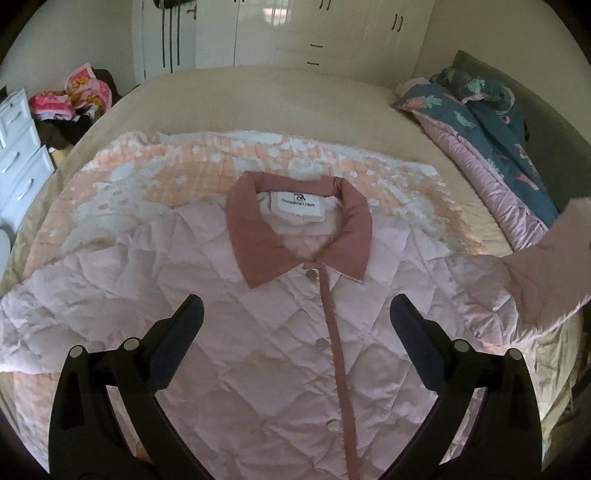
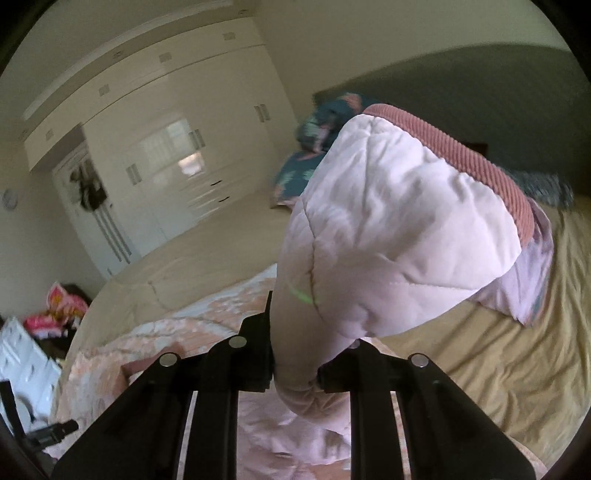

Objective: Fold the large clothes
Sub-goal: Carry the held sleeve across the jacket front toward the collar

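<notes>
A pale pink quilted jacket [image 1: 258, 332] with a dusty-rose collar [image 1: 251, 236] and snap placket lies front up on a bed. My left gripper [image 1: 295, 314] is open and empty, hovering over the jacket's chest below the collar. My right gripper [image 2: 295, 354] is shut on the jacket's right sleeve [image 2: 388, 229], lifting it above the bed; its ribbed rose cuff [image 2: 480, 166] stands up. In the left wrist view the lifted sleeve [image 1: 546, 266] shows at the right edge.
The jacket rests on a peach and white blanket [image 1: 147, 173] over a beige bed [image 1: 277, 92]. A folded teal floral quilt [image 1: 480, 122] lies at the bed's right. White drawers [image 1: 18, 155] and piled clothes [image 1: 74, 96] stand left; wardrobes [image 1: 295, 29] behind.
</notes>
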Available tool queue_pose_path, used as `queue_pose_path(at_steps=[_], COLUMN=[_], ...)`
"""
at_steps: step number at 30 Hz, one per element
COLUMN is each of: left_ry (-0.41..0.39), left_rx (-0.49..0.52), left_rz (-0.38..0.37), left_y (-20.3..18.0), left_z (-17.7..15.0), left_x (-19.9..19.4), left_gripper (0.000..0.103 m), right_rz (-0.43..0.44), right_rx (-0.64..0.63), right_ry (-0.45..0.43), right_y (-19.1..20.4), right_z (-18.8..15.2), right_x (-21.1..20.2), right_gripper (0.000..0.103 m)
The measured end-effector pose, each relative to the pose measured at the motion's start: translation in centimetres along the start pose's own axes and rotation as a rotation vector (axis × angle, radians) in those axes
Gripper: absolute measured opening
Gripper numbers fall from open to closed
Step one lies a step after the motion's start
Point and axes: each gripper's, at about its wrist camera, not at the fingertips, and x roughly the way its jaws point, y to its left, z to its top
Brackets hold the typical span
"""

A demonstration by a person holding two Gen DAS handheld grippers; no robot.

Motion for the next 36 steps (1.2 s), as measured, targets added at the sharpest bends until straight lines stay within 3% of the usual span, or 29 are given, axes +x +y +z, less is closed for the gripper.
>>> queue_pose_path(at_steps=[18,26,31,36], left_ry=[-0.074,-0.083,-0.077,-0.081], left_rx=[-0.117,-0.148,-0.187,-0.215], left_rz=[0.025,0.021,-0.018,-0.011], left_y=[7.5,10.4,12.1,13.3], left_z=[1.3,1.1,0.8,0.4], left_x=[-3.6,-4.1,-3.9,-3.7], left_gripper=[0.095,0.095,0.095,0.095], right_rz=[0.144,0.204,0.244,0.274], right_rx=[-0.202,-0.280,-0.301,-0.318], right_ry=[0.001,0.024,0.059,0.099], right_y=[15.3,21.0,23.5,25.5], right_z=[0.1,-2.4,-4.5,-6.8], right_x=[0.0,1.2,2.3,3.3], right_gripper=[0.016,0.016,0.016,0.016])
